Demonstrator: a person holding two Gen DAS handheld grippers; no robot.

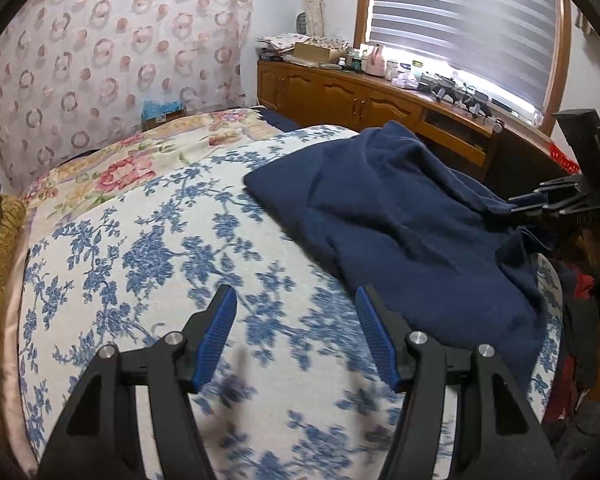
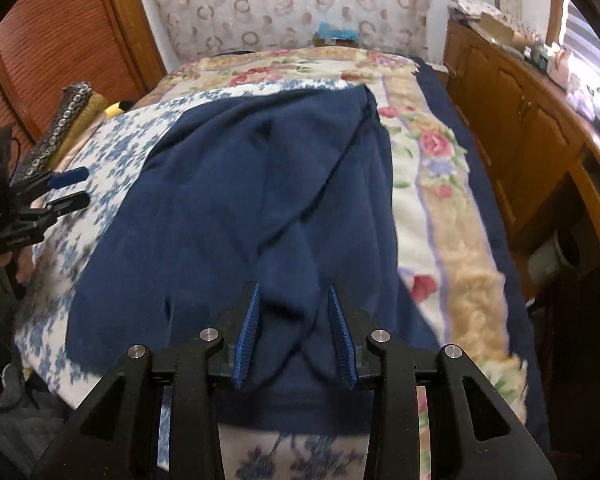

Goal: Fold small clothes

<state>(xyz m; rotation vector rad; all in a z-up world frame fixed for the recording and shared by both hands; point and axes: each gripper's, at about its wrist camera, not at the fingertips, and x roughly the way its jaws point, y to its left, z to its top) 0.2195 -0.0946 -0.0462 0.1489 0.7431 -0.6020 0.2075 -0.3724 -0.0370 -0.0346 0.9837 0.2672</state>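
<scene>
Navy fleece garment [image 2: 236, 200] lies rumpled near the bed's [image 1: 140, 240] edge; right gripper [image 2: 296, 332] straddles a fold, jaws part-open, left gripper [image 1: 296, 336] wide, empty; pinch squarely before lifting.

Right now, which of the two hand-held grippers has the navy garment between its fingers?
The right hand-held gripper: a fold of the navy garment sits between its blue pads. The left hand-held gripper is open over the bare blue-floral bedspread.
</scene>
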